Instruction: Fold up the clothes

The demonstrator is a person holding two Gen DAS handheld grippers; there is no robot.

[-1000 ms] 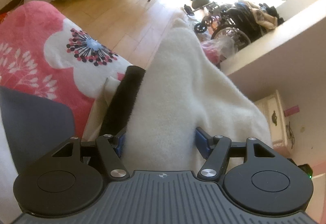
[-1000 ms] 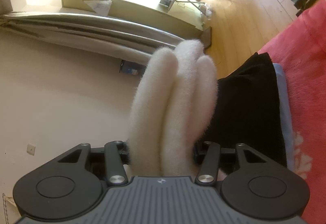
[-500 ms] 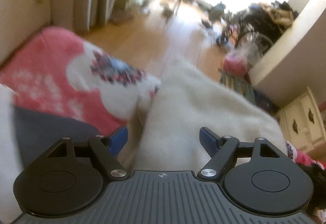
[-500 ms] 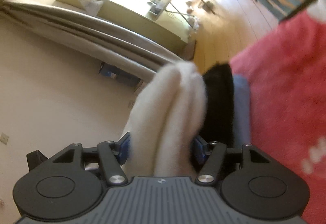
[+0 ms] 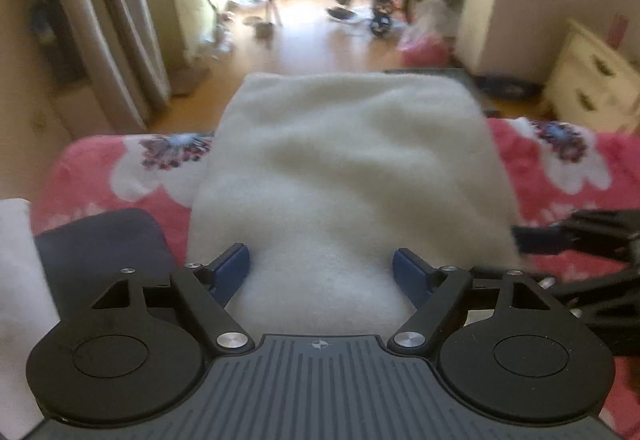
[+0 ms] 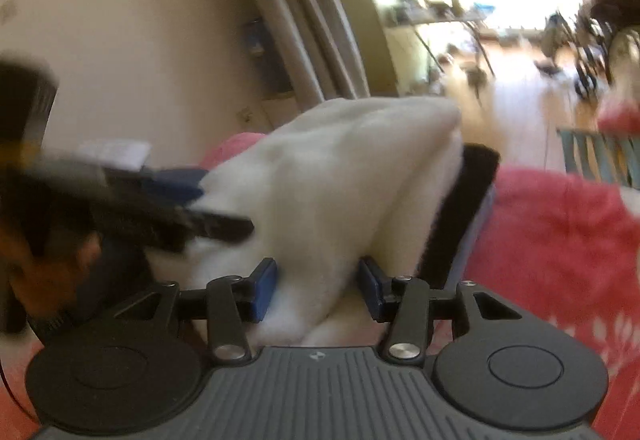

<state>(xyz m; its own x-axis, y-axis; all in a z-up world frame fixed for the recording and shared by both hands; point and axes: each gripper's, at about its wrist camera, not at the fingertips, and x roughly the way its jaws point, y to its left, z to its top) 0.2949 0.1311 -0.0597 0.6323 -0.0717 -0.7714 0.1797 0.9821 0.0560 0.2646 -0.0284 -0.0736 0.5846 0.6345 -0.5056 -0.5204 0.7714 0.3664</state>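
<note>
Inspecting the left wrist view, you have the left gripper point(image 5: 322, 266) spread wide, its blue pads flanking the folded white fleece garment point(image 5: 348, 176) without pinching it. The garment fills the centre of the frame, lying on the pink floral blanket point(image 5: 100, 176). In the right wrist view, your right gripper point(image 6: 318, 290) is clamped on a fold of that garment point(image 6: 340, 180); the black garment point(image 6: 460, 216) sits centre-right.
</note>
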